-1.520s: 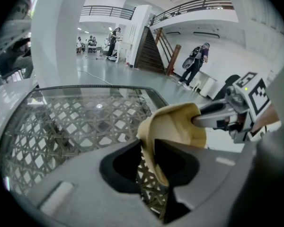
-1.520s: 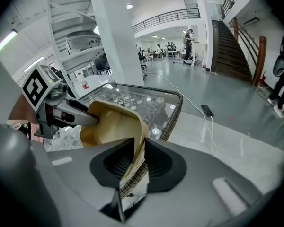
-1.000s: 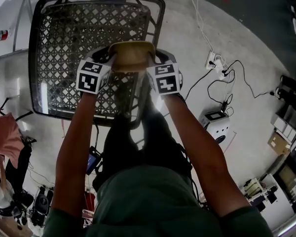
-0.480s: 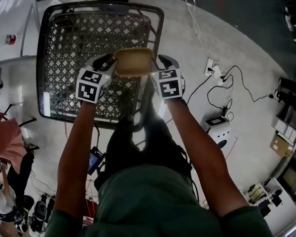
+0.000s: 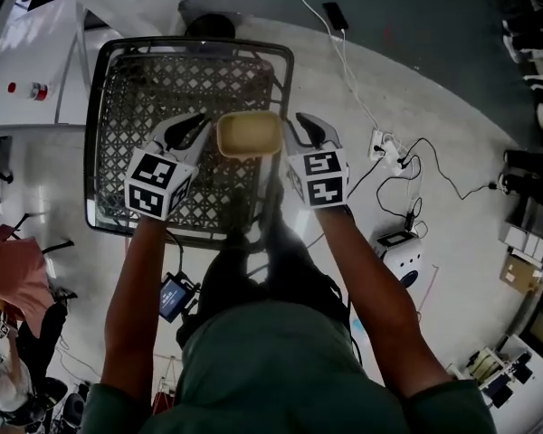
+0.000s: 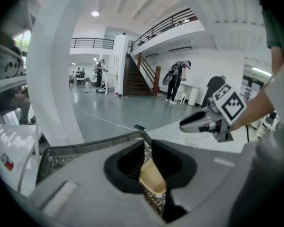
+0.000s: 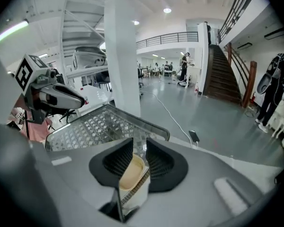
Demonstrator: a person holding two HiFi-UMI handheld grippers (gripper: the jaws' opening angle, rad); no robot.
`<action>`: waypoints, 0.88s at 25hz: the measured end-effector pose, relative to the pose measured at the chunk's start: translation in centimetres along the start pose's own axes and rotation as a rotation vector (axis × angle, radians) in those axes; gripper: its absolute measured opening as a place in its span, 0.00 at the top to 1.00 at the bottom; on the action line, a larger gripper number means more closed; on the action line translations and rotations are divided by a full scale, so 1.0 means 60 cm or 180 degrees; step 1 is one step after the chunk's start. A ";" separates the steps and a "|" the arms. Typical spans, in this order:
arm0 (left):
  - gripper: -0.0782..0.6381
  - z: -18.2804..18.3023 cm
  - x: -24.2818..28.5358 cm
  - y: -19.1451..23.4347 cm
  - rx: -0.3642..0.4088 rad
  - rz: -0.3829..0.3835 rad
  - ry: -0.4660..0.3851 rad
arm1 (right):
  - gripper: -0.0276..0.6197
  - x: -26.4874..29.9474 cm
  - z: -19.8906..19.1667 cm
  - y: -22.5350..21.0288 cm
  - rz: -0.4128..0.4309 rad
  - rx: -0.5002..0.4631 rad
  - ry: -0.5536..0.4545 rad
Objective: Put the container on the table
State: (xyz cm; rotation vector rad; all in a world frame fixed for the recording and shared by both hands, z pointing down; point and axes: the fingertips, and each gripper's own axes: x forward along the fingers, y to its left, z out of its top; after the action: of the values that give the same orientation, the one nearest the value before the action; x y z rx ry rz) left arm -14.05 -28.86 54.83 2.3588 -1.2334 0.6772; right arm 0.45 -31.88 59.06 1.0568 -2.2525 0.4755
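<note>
The tan container (image 5: pixel 249 134) is held up in the air between the two grippers, open mouth upward, over the near side of the wire-mesh cart (image 5: pixel 190 45) that is parked on the grey floor (image 5: pixel 434 89). Its left wall is pinched by the left gripper (image 5: pixel 197 127), whose jaws are closing with the rim caught between the dark pads. Its right wall is taken the same way by the right gripper (image 5: pixel 300 127), jaws closing as well, the rim seen clamped between the ribbed pads (image 7: pixel 119 161).
</note>
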 end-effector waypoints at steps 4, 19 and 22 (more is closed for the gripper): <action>0.89 0.073 -0.069 -0.018 0.0141 -0.0021 -0.0271 | 0.93 -0.079 0.089 0.029 0.0083 -0.0097 -0.0380; 0.89 0.247 -0.326 -0.101 0.0705 -0.0065 -0.1320 | 0.95 -0.386 0.312 0.230 0.0691 -0.0669 -0.1686; 0.89 0.263 -0.382 -0.119 0.0816 -0.0016 -0.1476 | 0.95 -0.446 0.331 0.260 0.0734 -0.0741 -0.1869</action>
State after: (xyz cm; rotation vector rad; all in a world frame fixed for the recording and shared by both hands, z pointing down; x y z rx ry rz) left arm -15.75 -18.77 27.97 2.8409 -1.3892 0.3039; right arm -5.55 -17.77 25.59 0.8974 -2.8775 -0.0258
